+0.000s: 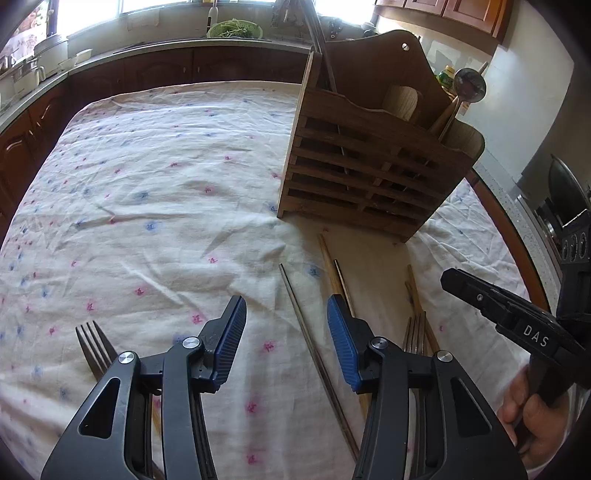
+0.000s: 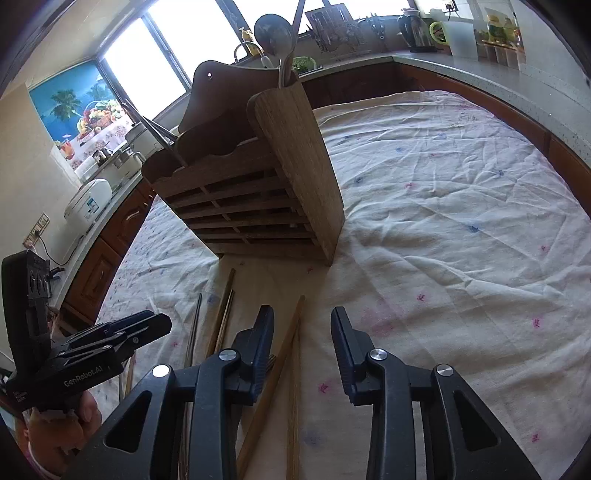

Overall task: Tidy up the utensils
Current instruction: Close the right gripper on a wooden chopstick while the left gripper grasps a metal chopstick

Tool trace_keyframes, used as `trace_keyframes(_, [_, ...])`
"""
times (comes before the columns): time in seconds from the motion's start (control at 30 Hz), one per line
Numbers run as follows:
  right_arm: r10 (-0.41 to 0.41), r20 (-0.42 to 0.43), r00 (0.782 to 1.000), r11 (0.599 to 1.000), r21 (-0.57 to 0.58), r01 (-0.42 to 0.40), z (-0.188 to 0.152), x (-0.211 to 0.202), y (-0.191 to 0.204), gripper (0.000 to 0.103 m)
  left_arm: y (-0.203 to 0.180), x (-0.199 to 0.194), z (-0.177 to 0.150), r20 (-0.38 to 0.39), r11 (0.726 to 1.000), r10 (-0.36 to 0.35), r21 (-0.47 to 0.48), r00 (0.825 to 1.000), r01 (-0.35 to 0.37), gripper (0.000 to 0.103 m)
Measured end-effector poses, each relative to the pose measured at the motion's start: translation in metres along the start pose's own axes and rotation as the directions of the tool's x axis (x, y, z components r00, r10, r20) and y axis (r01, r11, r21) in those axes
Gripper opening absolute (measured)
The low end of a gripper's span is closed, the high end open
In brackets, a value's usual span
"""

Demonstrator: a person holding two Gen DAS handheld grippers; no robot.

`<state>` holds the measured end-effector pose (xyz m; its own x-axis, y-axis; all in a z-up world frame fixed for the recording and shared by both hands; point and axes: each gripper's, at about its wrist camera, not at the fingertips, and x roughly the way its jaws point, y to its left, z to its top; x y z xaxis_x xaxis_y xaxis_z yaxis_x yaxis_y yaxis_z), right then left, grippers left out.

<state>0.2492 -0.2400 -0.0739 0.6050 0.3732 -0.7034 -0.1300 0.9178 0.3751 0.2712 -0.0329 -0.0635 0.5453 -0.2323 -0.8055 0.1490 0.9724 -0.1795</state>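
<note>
- Under both your tools lies a big white tablecloth (image 1: 155,192), thin cotton, much wrinkled, printed with little pink and blue flowers.
- On the cloth stands the wooden utensil rack (image 1: 369,162), upright, made of brown slats with gaps between them, a wavy front edge and a tall rounded back board with one screw hole. A steel ladle (image 2: 273,33) with a round bowl and some long thin handles stick out of its top.
- Your left gripper (image 1: 286,321) is black plastic with ribbed blue pads. Its jaws stand apart and nothing is between the pads; a thin metal chopstick (image 1: 310,332) lies on the cloth under the gap.
- Your right gripper (image 2: 302,332) is of the same kind. Its jaws are also apart, and they clamp nothing.
- The wooden chopsticks (image 2: 284,354), long, light brown sticks, lie loose on the cloth in front of the rack; one passes under the left finger of your right gripper.
- One steel fork (image 1: 94,347) with four tines lies flat near the left finger of your left gripper, and a second fork (image 1: 415,332) lies beside its right finger, touching the chopsticks.
</note>
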Motion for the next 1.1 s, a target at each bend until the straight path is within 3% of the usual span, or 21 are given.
trace_keyframes(0.1, [-0.006, -0.023, 1.000, 1.000, 0.004, 0.006, 0.002, 0.012, -0.001, 0.030, 0.001, 0.015, 0.005, -0.031, 1.000, 0.010, -0.005, 0.999, -0.010, 0.045])
trace_keyframes(0.2, [-0.014, -0.038, 0.999, 1.000, 0.004, 0.014, 0.005, 0.021, -0.002, 0.029, 0.001, 0.030, 0.008, -0.057, 1.000, 0.021, -0.003, 0.998, -0.021, 0.036])
trace_keyframes(0.33, [-0.024, -0.061, 0.998, 1.000, -0.006, 0.024, 0.008, 0.034, -0.001, 0.029, -0.005, 0.035, 0.011, -0.052, 0.998, 0.051, 0.036, 0.997, -0.050, 0.035])
trace_keyframes(0.4, [-0.039, -0.061, 0.997, 0.999, -0.029, 0.038, 0.010, 0.038, 0.003, 0.027, -0.011, 0.037, 0.011, -0.053, 0.996, 0.068, 0.067, 0.996, -0.064, 0.029])
trace_keyframes(0.53, [-0.074, -0.069, 0.995, 0.995, -0.076, 0.069, 0.009, 0.041, 0.013, 0.016, -0.018, 0.038, 0.007, -0.041, 0.988, 0.091, 0.130, 0.995, -0.085, 0.010])
trace_keyframes(0.67, [-0.107, -0.063, 0.992, 0.988, -0.122, 0.098, 0.006, 0.040, 0.019, 0.010, -0.021, 0.039, 0.004, -0.022, 0.983, 0.101, 0.157, 0.995, -0.096, 0.008])
trace_keyframes(0.83, [-0.061, -0.053, 0.997, 0.995, -0.087, 0.056, 0.006, 0.035, 0.016, 0.006, -0.013, 0.030, 0.002, -0.014, 0.992, 0.061, 0.115, 0.998, -0.059, 0.000])
trace_keyframes(1.1, [-0.002, 0.015, 1.000, 0.999, -0.043, 0.002, 0.011, 0.001, 0.014, 0.004, 0.001, -0.008, -0.007, 0.039, 0.998, -0.003, 0.070, 0.999, 0.000, 0.000])
